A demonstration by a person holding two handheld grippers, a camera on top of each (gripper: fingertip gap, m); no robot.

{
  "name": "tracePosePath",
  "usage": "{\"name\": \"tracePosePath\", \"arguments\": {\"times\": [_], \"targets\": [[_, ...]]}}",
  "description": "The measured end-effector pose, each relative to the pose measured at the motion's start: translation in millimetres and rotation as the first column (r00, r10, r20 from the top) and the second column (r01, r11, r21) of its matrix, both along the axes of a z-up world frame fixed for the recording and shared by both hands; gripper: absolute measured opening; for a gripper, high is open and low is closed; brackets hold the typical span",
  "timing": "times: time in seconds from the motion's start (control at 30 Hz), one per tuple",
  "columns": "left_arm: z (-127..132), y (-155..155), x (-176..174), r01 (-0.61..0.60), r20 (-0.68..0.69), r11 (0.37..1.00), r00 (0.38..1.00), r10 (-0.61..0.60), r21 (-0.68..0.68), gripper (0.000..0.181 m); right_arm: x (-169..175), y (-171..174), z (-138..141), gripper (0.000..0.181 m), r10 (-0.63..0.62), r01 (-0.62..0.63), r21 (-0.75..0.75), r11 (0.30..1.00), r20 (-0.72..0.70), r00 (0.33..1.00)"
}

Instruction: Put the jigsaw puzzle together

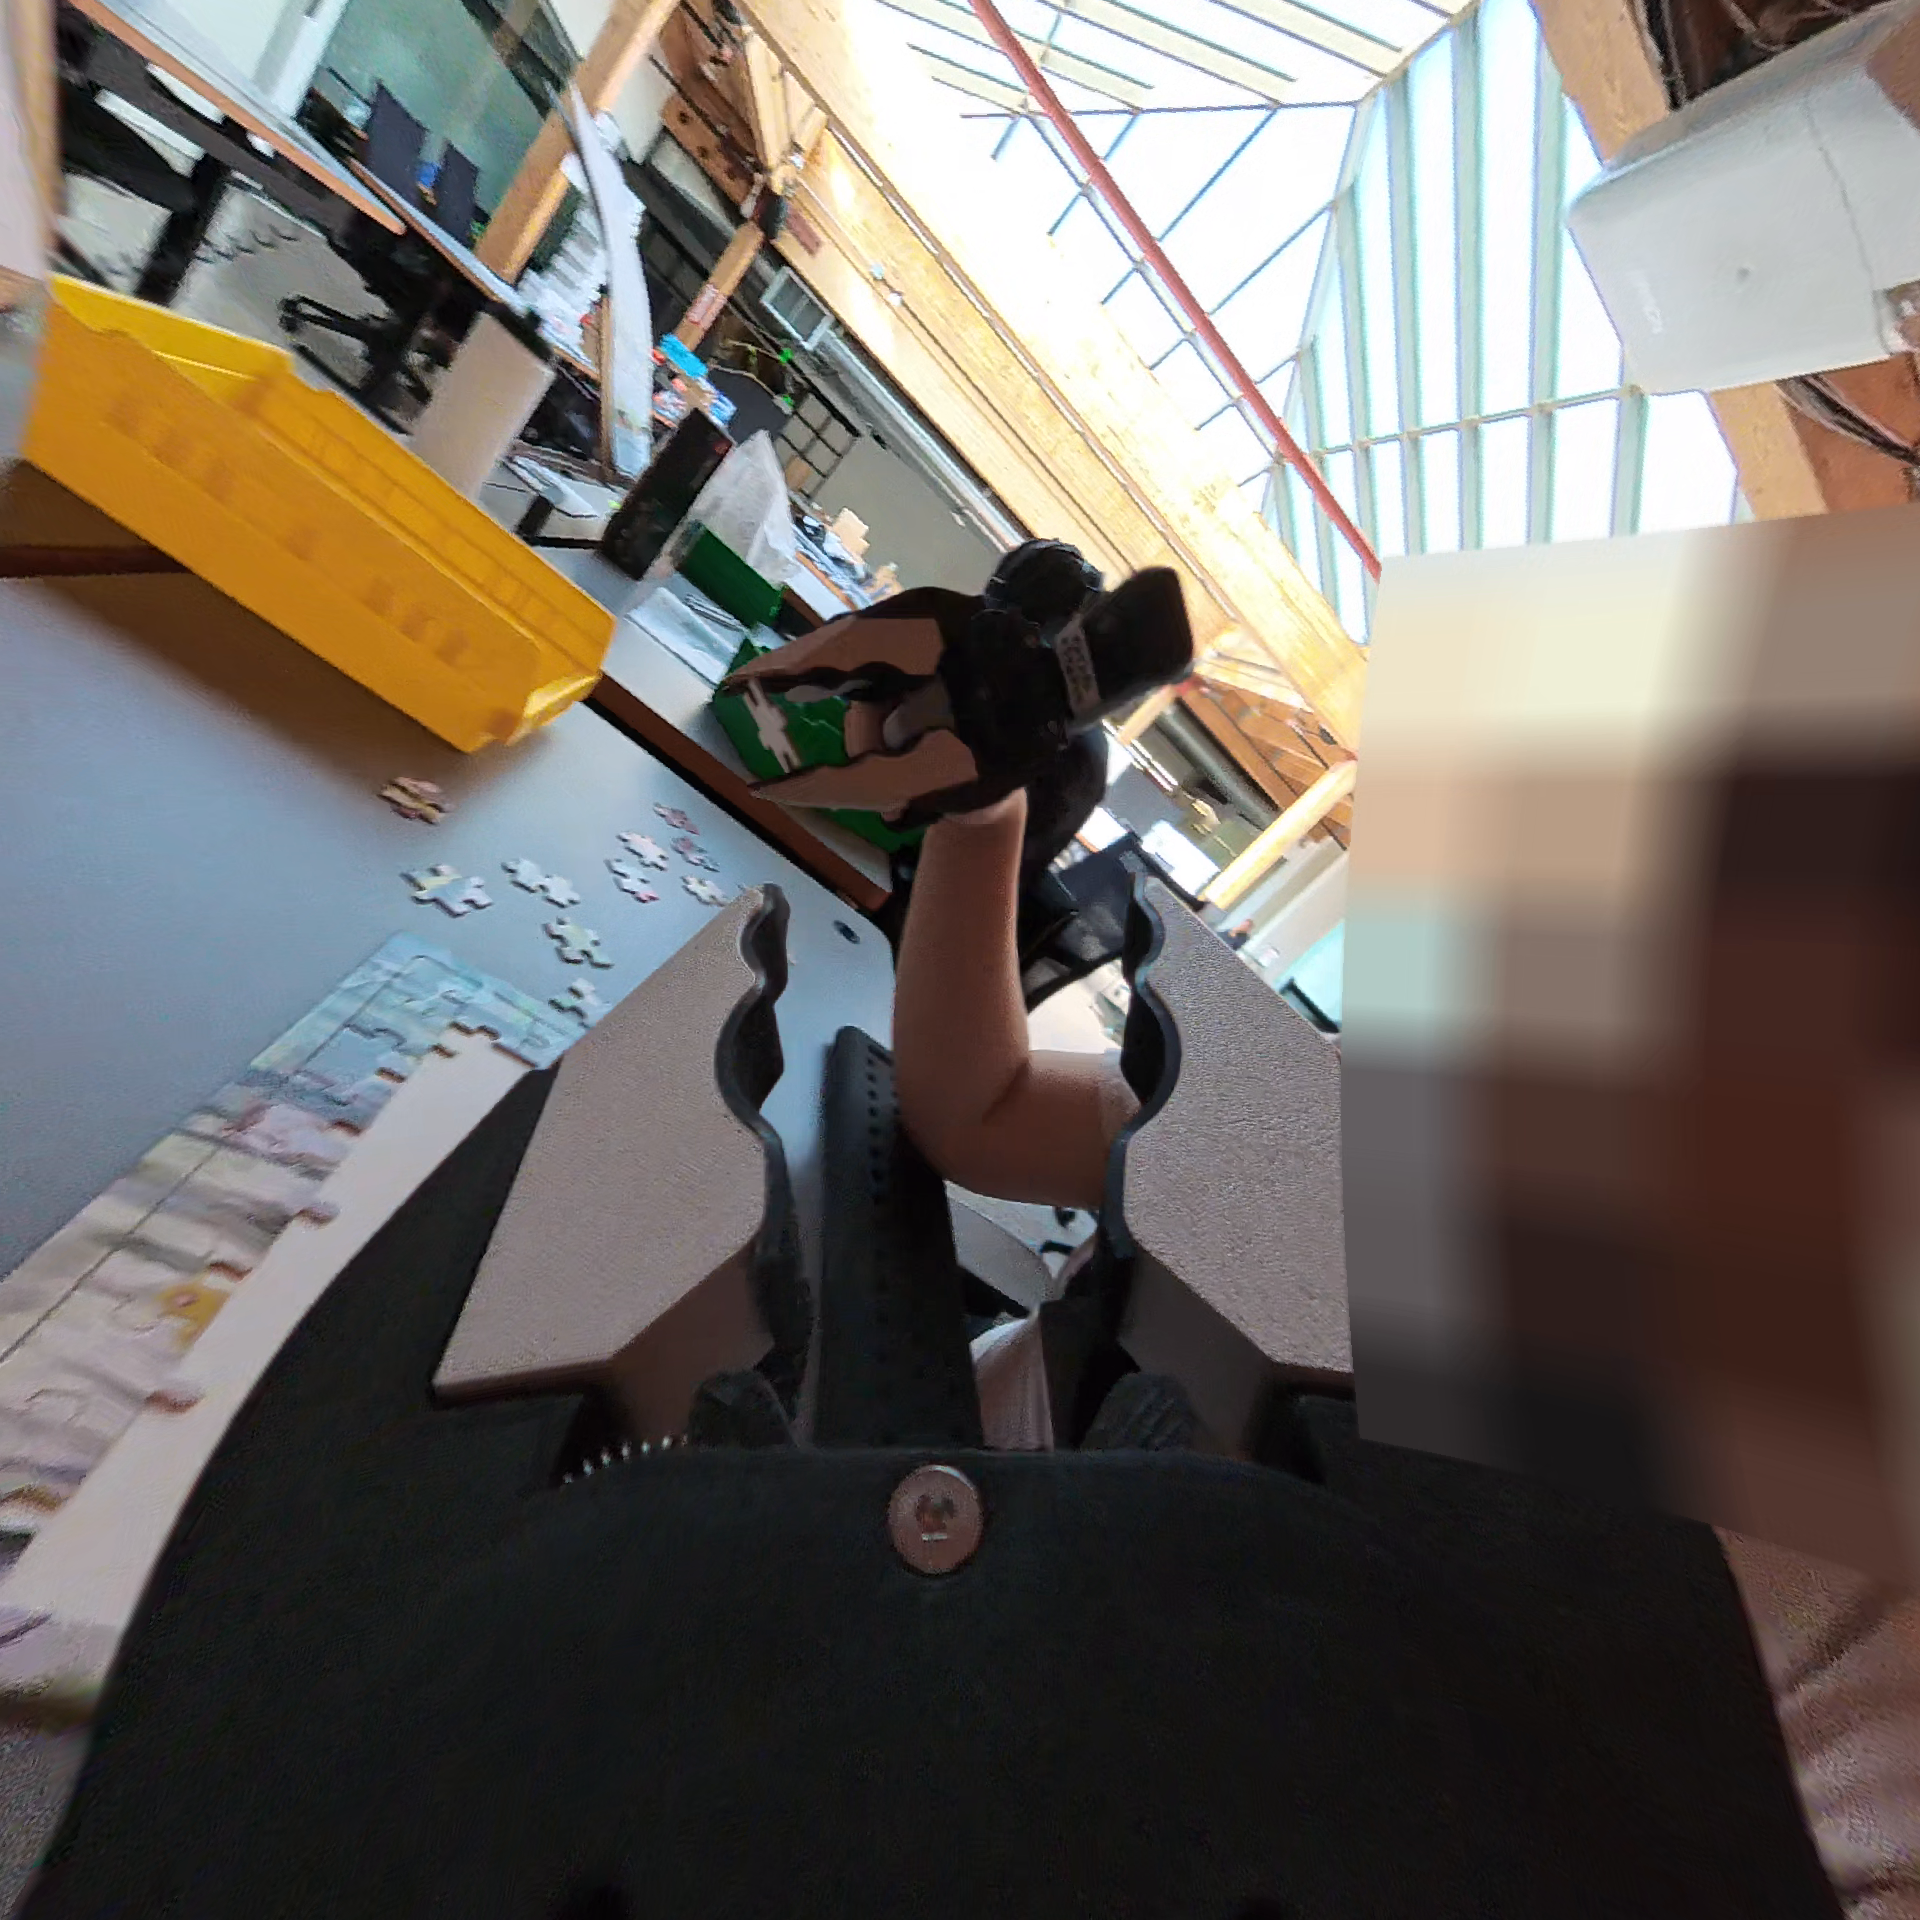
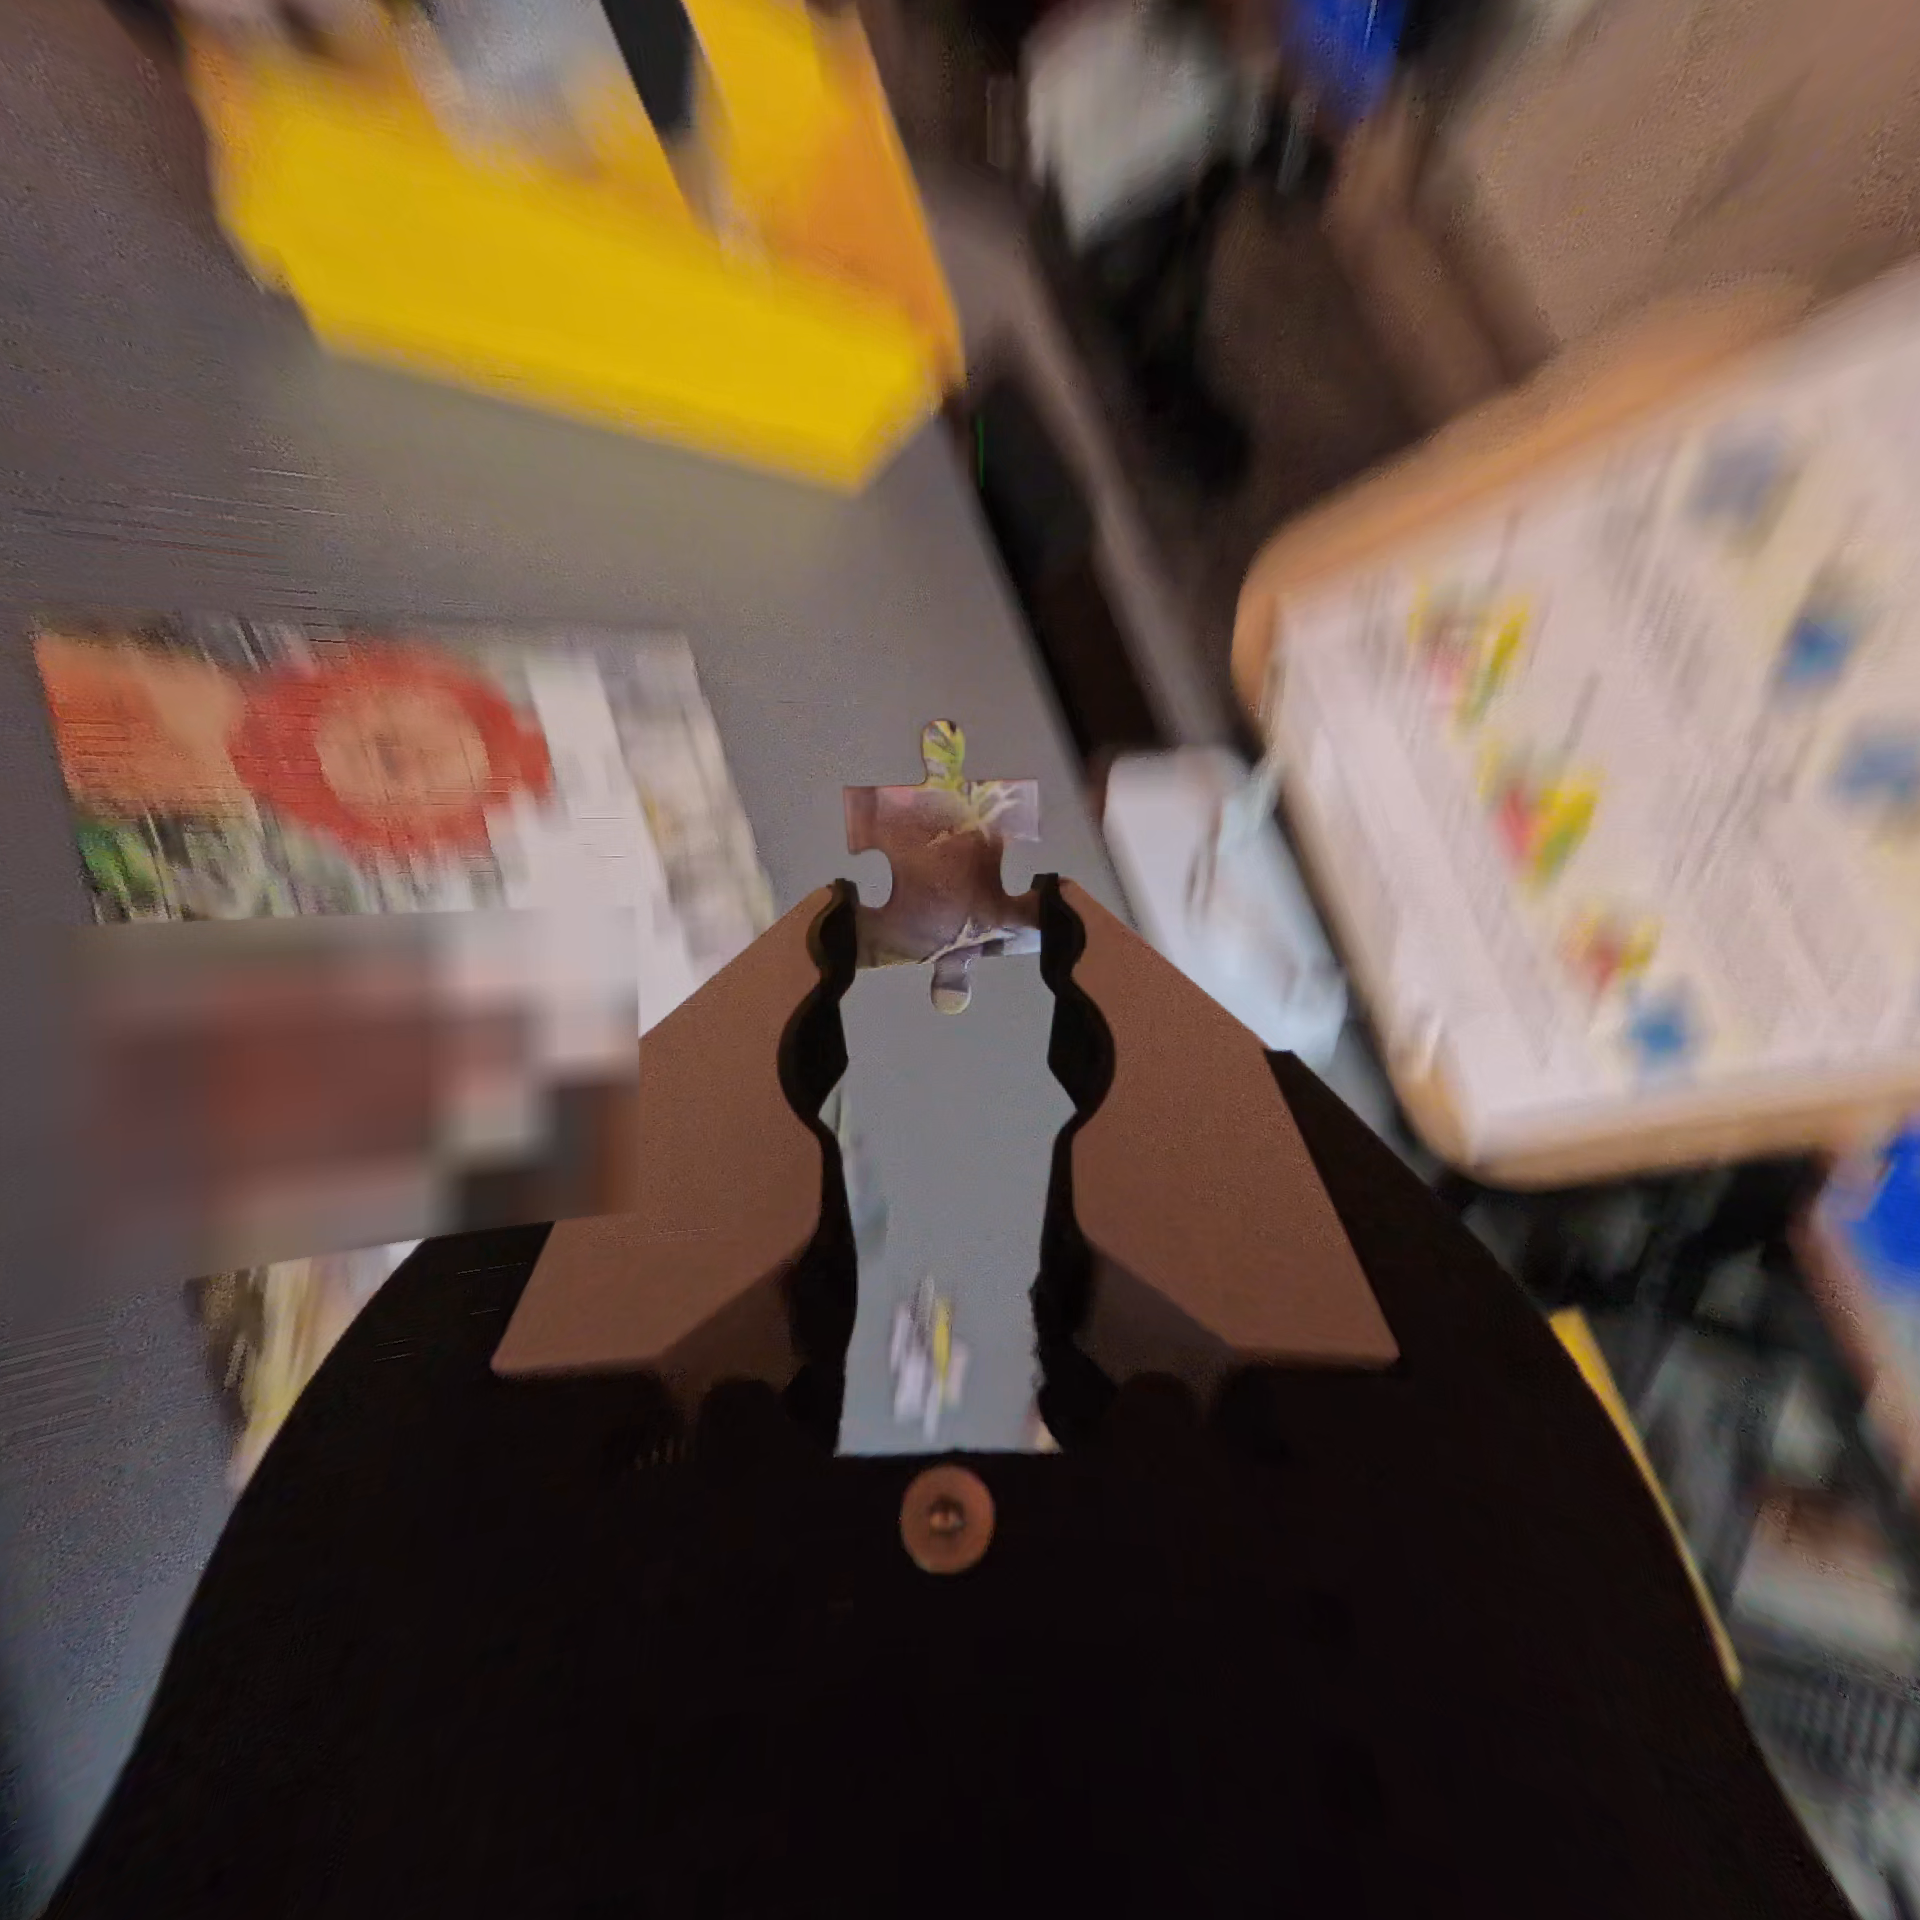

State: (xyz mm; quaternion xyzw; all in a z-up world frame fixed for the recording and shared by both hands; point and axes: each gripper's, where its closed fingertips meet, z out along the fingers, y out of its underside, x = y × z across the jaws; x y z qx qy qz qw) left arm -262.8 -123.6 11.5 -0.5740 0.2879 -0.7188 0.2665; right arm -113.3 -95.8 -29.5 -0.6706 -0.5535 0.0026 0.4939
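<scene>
1. The right gripper [image 2: 945,899] is clenched on one jigsaw piece [image 2: 943,862], pinched by its lower half at the very fingertips, tab pointing away. It hangs in the air above the grey tabletop [image 2: 187,499]. The right wrist view is heavily smeared, so the carry looks to be under way.

2. The left gripper [image 1: 951,914] is released, its jaws wide apart with nothing between them. It is tilted up off the tabletop, looking across at the right gripper [image 1: 821,727], which is raised well above the far edge.

3. Step in hand, as I judge it: one piece has been lifted and is being brought toward the assembled part of the puzzle [image 1: 312,1101], which lies flat near the left edge of the left wrist view and has a stepped, unfinished border.

4. The next move calls for turning the piece to match a gap, lowering it flat and pressing it home. The free left gripper could steady the assembled section.

5. Count: two grippers; one piece held; about ten loose pieces [image 1: 540,883] scattered between the assembled section and the far edge; one yellow tray [image 1: 312,540] toward the far corner. One printed picture sheet [image 2: 395,769] lies flat in the right wrist view, too blurred to read.
</scene>
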Motion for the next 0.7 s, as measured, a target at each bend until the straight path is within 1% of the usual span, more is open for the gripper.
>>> {"name": "tracePosePath", "arguments": {"times": [0.03,0.07,0.1,0.13,0.17,0.2,0.27,0.33,0.5,0.6,0.67,0.7], "targets": [[-8,7,-7,-0.042,-0.02,0.999,0.999,0.042,0.005,0.064,53,11,-29,0.034,-0.135,0.141,-0.153,0.978,0.051,0.99],[-15,12,-12,-0.071,-0.043,0.997,0.997,0.071,0.011,0.064,102,20,-56,0.034,-0.267,0.281,-0.273,0.92,0.088,0.96],[-19,13,-16,-0.085,-0.06,0.996,0.995,0.086,0.018,0.064,146,28,-80,0.034,-0.391,0.409,-0.356,0.84,0.125,0.912],[-22,13,-19,-0.093,-0.072,0.995,0.993,0.094,0.024,0.064,183,30,-105,0.034,-0.482,0.51,-0.426,0.747,0.181,0.857],[-23,13,-22,-0.098,-0.081,0.995,0.992,0.101,0.029,0.064,210,27,-126,0.034,-0.532,0.57,-0.482,0.665,0.23,0.815],[-23,13,-24,-0.103,-0.088,0.994,0.99,0.106,0.035,0.063,229,25,-144,0.034,-0.556,0.603,-0.514,0.61,0.264,0.788],[-21,12,-26,-0.11,-0.103,0.992,0.988,0.115,0.055,0.062,262,27,-169,0.035,-0.613,0.677,-0.511,0.53,0.321,0.722],[-21,10,-26,-0.112,-0.123,0.991,0.985,0.12,0.075,0.061,279,25,-186,0.035,-0.649,0.709,-0.537,0.456,0.344,0.678],[-19,16,-32,-0.151,-0.132,0.984,0.978,0.163,0.097,0.059,294,20,-208,0.034,-0.665,0.72,-0.575,0.388,0.367,0.651],[-20,26,-43,-0.215,-0.134,0.971,0.964,0.229,0.108,0.06,293,22,-209,0.036,-0.675,0.706,-0.593,0.387,0.339,0.655],[-20,38,-60,-0.3,-0.153,0.942,0.935,0.321,0.148,0.066,289,24,-204,0.045,-0.684,0.675,-0.614,0.41,0.282,0.672],[-17,46,-73,-0.36,-0.158,0.914,0.907,0.39,0.187,0.067,288,26,-197,0.048,-0.692,0.659,-0.614,0.434,0.24,0.68]]}}
